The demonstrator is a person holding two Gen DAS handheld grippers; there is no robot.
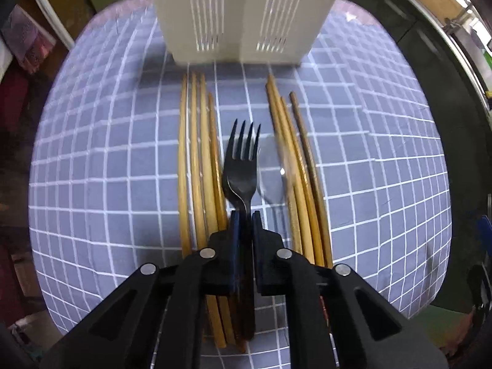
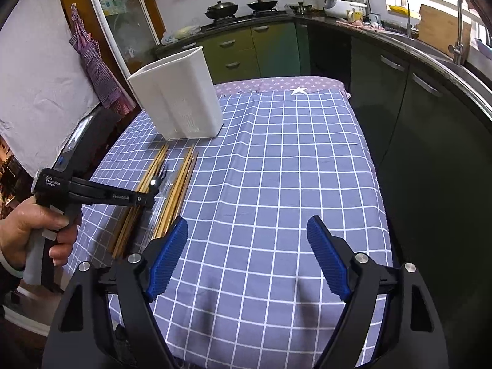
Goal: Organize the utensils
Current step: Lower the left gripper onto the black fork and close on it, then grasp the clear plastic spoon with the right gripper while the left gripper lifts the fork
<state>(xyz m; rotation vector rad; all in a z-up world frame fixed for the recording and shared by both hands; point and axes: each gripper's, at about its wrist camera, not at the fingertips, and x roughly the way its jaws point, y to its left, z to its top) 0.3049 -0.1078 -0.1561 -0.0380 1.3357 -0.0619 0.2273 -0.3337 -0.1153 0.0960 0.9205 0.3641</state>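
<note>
1. Dark metal four-tined fork (image 1: 243, 160), stiff and slippery, is clamped at its neck by the closed left gripper (image 1: 245, 224), in front of the white slotted plastic holder (image 1: 240, 15).
2. Right gripper (image 2: 247, 233) is held open and empty, further from that holder.

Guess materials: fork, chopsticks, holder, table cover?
Fork: likely metal, dark glossy finish with a glint.
Chopsticks: probably bamboo or wood, matte tan, one darker brown.
Holder: looks like white moulded plastic with slotted vents.
Table cover: woven fabric, creased, blue check.
</note>
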